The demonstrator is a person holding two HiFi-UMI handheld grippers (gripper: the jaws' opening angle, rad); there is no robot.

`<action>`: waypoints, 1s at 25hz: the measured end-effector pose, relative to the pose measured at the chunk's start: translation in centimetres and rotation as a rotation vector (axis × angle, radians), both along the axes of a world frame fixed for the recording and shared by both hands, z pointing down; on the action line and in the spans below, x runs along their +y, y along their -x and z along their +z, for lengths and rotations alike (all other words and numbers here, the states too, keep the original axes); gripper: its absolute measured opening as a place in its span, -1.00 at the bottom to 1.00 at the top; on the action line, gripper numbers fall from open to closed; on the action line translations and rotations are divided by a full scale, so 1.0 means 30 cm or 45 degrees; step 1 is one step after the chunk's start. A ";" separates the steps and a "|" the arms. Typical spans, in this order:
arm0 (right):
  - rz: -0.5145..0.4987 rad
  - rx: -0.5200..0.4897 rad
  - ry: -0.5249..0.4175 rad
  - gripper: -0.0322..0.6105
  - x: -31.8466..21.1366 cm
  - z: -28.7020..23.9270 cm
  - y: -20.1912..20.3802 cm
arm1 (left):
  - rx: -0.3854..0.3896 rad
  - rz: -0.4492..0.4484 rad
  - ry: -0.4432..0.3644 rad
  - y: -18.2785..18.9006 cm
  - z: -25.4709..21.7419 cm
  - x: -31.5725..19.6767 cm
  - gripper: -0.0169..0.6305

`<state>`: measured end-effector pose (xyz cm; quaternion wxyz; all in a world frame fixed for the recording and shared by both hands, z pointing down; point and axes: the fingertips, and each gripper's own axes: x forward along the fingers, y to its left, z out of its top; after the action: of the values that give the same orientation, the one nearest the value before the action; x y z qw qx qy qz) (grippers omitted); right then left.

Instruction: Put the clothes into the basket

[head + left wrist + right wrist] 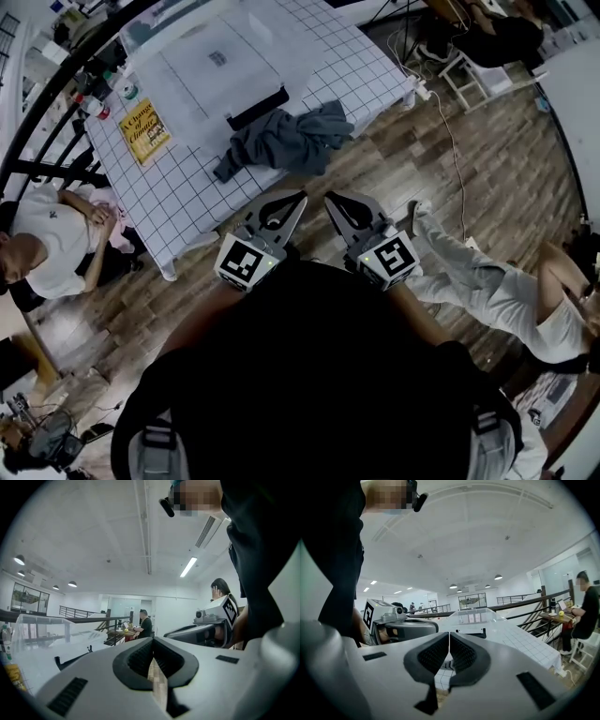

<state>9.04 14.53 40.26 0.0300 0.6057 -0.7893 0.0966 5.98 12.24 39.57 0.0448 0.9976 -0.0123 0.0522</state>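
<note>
A dark grey garment [286,141] lies crumpled at the near edge of the table, partly hanging over the checked white cloth [187,197]. Behind it stands a translucent plastic basket [211,56] with a black handle; the basket [476,617] also shows in the right gripper view. My left gripper [300,198] and right gripper [330,197] are held side by side close to my body, above the floor and short of the table. Both are shut with nothing between their jaws. Each gripper view shows its own closed jaws, the left gripper [152,641] and the right gripper [449,634], and the other gripper alongside.
A yellow book [143,129] and bottles [120,89] sit at the table's left end. A person [47,244] sits on the floor at left; another person's legs [497,291] stretch out at right. A black railing [56,84] curves behind the table. A cable [450,122] crosses the wooden floor.
</note>
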 end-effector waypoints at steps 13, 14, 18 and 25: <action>0.064 0.007 0.082 -0.85 -0.250 0.061 -0.034 | 0.021 0.075 0.013 -0.022 0.054 -0.252 -0.94; 0.068 0.019 0.087 -0.85 -0.264 0.069 -0.038 | 0.021 0.081 0.004 -0.023 0.058 -0.270 -0.94; 0.089 0.025 0.109 -0.85 -0.309 0.089 -0.062 | 0.006 0.083 -0.001 -0.022 0.074 -0.328 -0.94; 0.089 0.088 0.187 -0.85 -0.374 0.203 -0.151 | 0.034 0.052 -0.036 -0.037 0.110 -0.393 -0.94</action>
<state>13.58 3.30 46.35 0.0981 0.6320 -0.7570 0.1342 7.08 0.46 42.86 0.0299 0.9987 0.0080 0.0397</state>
